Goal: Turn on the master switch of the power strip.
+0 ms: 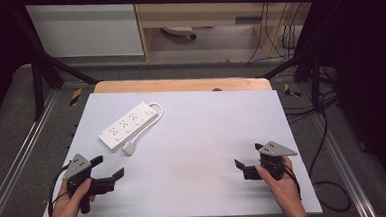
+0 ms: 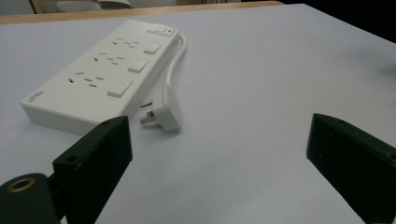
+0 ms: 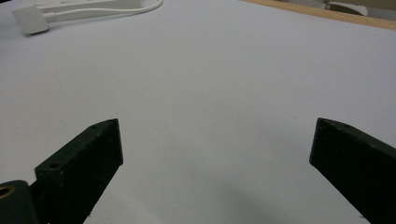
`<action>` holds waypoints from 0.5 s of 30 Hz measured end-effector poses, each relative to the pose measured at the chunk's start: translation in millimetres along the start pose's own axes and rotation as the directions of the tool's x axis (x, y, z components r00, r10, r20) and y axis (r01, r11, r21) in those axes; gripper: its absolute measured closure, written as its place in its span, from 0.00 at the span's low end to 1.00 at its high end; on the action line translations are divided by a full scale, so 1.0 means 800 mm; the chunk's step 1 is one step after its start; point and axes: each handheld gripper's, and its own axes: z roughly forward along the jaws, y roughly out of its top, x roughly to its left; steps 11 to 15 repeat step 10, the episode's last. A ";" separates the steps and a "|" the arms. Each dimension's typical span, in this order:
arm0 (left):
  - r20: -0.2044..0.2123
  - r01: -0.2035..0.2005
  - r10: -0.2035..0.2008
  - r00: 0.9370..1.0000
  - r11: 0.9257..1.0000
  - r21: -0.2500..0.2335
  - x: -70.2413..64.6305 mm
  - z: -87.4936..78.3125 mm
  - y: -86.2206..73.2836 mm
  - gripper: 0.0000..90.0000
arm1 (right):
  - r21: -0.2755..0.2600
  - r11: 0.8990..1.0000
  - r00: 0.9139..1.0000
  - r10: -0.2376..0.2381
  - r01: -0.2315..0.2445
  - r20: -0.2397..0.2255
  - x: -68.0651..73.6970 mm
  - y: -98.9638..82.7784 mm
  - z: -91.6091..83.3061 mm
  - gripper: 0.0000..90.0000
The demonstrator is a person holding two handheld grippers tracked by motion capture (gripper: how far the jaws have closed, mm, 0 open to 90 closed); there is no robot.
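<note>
Both grippers [image 1: 108, 167] [image 1: 245, 164] wide open, empty; power strip [image 1: 128, 126] beyond

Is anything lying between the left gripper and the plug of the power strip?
Nothing visible does. The left gripper is open over bare table, and the plug lies just beyond its jaws, beside the power strip.

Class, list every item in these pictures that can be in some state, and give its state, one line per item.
Power strip: flat on the table, sockets up, nothing plugged in.
Plug: unplugged, lying beside the strip, pins toward it.
Cord: loops from the strip's switch end back to the plug.
Left gripper: open, holds nothing.
Right gripper: open, holds nothing.
</note>
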 end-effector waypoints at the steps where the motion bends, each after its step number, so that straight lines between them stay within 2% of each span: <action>1: -0.002 -0.010 0.010 1.000 1.000 0.004 -0.002 0.001 -0.001 0.08 | 0.001 1.000 1.000 0.001 -0.001 0.001 0.000 0.000 0.000 0.03; 4: 0.014 -0.016 0.016 1.000 1.000 0.021 -0.007 0.009 -0.007 0.08 | 0.014 1.000 1.000 0.002 -0.002 0.014 -0.001 -0.001 0.001 0.03; 7: -0.010 -0.052 0.053 0.999 0.997 0.048 -0.012 0.018 -0.015 0.09 | 0.054 0.999 0.999 0.003 -0.006 0.051 -0.003 -0.005 0.003 0.04; 10: -0.022 -0.054 0.055 0.998 0.998 0.035 -0.014 0.021 -0.011 0.09 | 0.111 0.994 0.995 -0.005 -0.006 0.099 -0.007 -0.010 0.010 0.04; 15: -0.022 -0.054 0.055 0.998 0.998 0.035 -0.014 0.021 -0.011 0.09 | 0.111 0.994 0.995 -0.005 -0.006 0.099 -0.007 -0.010 0.010 0.04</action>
